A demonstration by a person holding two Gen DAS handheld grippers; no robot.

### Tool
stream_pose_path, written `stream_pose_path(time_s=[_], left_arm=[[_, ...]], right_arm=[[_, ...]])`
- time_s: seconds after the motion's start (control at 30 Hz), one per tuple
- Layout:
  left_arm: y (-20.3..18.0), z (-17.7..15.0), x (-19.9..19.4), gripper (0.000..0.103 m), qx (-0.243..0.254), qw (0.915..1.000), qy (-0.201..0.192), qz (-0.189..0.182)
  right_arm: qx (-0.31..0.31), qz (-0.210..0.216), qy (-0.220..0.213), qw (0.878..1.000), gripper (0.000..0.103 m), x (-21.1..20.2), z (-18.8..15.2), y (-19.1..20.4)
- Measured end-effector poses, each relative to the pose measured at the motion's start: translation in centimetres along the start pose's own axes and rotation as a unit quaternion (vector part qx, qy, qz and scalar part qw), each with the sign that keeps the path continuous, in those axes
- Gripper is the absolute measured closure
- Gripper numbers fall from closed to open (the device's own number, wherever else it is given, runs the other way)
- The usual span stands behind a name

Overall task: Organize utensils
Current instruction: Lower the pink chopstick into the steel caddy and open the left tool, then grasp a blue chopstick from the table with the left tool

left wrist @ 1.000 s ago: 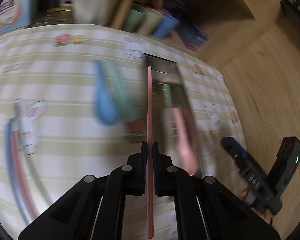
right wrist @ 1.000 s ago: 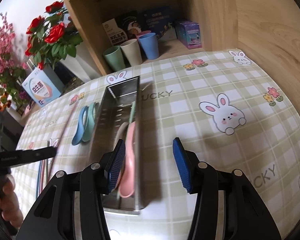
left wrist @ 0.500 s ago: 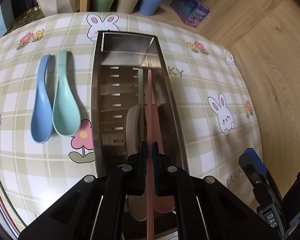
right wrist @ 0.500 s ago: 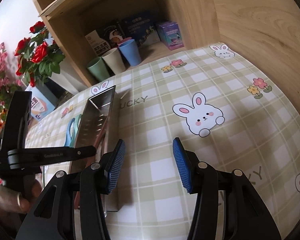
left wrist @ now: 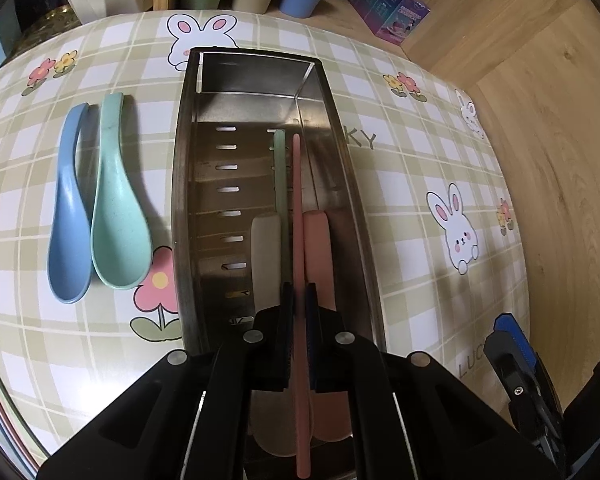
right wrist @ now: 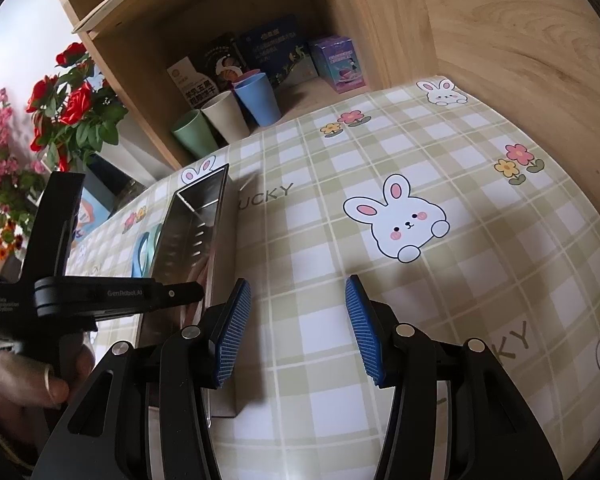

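Blue spoon (left wrist: 68,216), green spoon (left wrist: 118,216), checked bunny tablecloth (left wrist: 411,184).

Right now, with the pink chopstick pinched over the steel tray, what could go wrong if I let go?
1. The left gripper grips the thin pink chopstick low on its length; released, it may tip onto the green chopstick or the pink spoon instead of lying flat.
2. The long steel slotted tray is narrow; its near end could catch the rim.
3. The blue spoon and green spoon remain outside on the checked tablecloth.
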State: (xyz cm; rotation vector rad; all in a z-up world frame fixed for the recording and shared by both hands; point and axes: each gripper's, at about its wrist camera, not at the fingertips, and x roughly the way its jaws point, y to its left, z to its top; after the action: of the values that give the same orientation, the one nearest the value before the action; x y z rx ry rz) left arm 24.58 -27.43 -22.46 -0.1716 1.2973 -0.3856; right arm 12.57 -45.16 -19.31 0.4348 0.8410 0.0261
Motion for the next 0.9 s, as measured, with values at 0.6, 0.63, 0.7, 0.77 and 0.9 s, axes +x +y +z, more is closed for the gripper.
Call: stream_pose_path(time_s=[0.6, 0.63, 0.7, 0.77, 0.9], left_arm=[[9.4, -3.8, -12.8, 0.081, 0.065, 0.9916, -0.111, 0.012], [11.2, -4.5, -13.7, 0.081, 0.059, 0.9908, -0.12, 0.026], [14.6, -5.8, -15.1, 0.081, 0.041, 0.9902, -0.127, 0.042], [18.2, -7.3, -16.1, 0.081, 0.013, 0.9907, -0.125, 0.054], [23.2, -10.2, -16.5, 0.081, -0.023, 0.9901, -0.114, 0.079]], right_arm=[[-0.011, 0.01, -0.014, 1.0, 0.054, -1.8, -1.3, 5.7], [-0.014, 0.015, -0.013, 1.0, 0.054, -1.7, -1.6, 6.6], [-0.02, 0.025, -0.009, 0.999, 0.054, -1.3, -2.3, 8.1], [-0.026, 0.032, -0.005, 0.999, 0.054, -1.0, -2.9, 9.4], [-0.038, 0.044, 0.003, 0.998, 0.054, -0.5, -3.9, 11.7]])
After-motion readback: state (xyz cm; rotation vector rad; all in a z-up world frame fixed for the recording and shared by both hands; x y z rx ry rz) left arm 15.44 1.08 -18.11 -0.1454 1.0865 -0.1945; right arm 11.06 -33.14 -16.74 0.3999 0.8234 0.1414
